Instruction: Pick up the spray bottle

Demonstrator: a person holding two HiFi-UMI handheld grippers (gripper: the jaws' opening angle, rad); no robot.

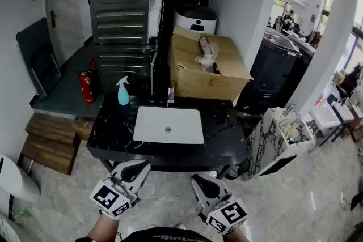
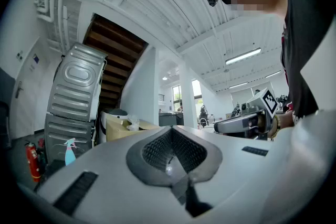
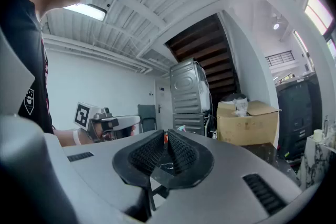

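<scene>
From the head view, the left gripper (image 1: 138, 167) and right gripper (image 1: 199, 180) hung well short of the spray bottle (image 1: 123, 92). The left gripper view showed jaws pressed together, with the bottle far ahead-left. The right gripper view showed jaws together and empty, so the pickup had not begun.

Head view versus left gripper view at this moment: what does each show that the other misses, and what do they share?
Only the head view: the white sink set in the black counter, and the wooden platform on the floor. Only the left gripper view: the ceiling lamp, and the left gripper jaws close up, shut and empty. Both: the spray bottle untouched on the counter, the fire extinguisher, the cardboard box and the right gripper.
</scene>
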